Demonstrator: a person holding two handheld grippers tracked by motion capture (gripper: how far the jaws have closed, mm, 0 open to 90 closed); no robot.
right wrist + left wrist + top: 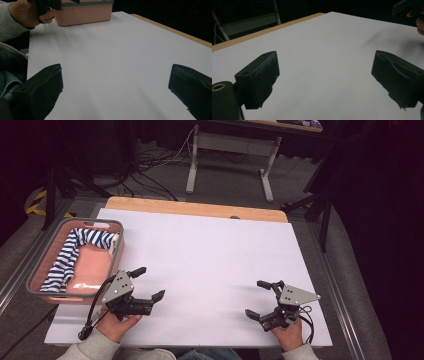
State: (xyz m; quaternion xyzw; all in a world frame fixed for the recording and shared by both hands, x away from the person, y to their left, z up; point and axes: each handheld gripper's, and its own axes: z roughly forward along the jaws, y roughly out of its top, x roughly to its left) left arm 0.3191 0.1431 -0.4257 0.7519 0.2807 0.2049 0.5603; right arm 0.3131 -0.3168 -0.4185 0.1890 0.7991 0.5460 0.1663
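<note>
A pink basket (116, 254) with a grey rim sits at the table's left edge, and a blue-and-white striped cloth (70, 255) lies inside it. My left gripper (149, 283) hovers open just right of the basket, nothing between its jaws. Near the front right my right gripper (259, 299) is also open and empty. In the left gripper view the left gripper (325, 80) looks across bare white table. From the right gripper view, the right gripper (116, 92) faces the basket (82, 13) and the other hand (27, 12).
The white table top (210, 255) has a wooden strip along its far edge (195, 209). Behind the table stand a desk frame (230, 155) and floor cables (150, 165). A black stand (320, 205) sits off the far right corner.
</note>
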